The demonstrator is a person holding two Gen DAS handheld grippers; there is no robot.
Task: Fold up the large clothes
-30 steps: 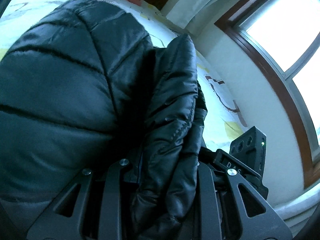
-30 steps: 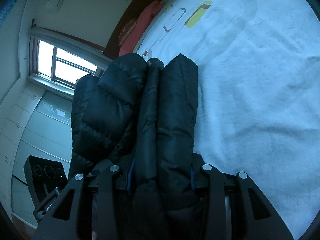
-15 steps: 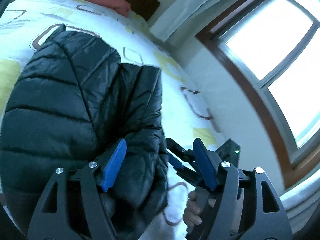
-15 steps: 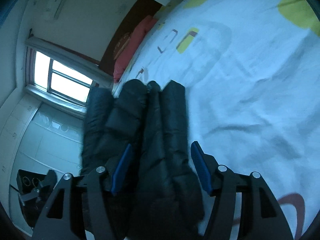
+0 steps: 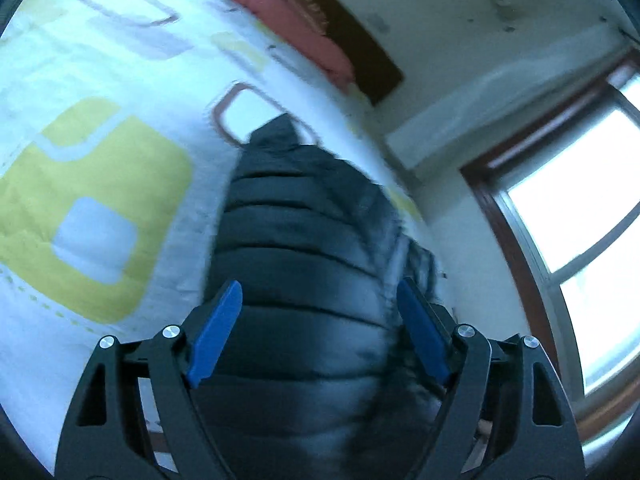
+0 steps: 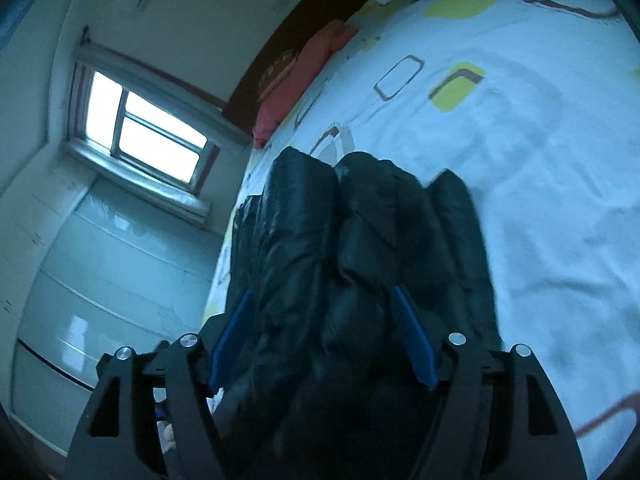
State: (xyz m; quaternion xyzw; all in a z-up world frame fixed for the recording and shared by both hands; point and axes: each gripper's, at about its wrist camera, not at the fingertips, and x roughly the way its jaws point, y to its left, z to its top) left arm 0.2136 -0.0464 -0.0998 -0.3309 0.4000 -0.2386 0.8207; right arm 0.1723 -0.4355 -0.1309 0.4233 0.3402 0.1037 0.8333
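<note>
Left gripper (image 5: pixel 320 320) and right gripper (image 6: pixel 322 336) having released the jacket (image 5: pixel 304 248), jaws spreading wide, pulling back from it

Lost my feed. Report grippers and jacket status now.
Left gripper open, right gripper open. Black puffer jacket bunched on the bed, between both sets of fingers, unclamped. No obstruction seen.

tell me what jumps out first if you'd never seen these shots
The black puffer jacket dominates: a folded, quilted bundle lying on the patterned bedsheet, filling the middle of both views. Framing it are the open blue-padded jaws of the left gripper and the right gripper, spread on either side of the bundle. Beyond it, a bright window glares on the wall, and a red pillow lies at the head of the bed.
</note>
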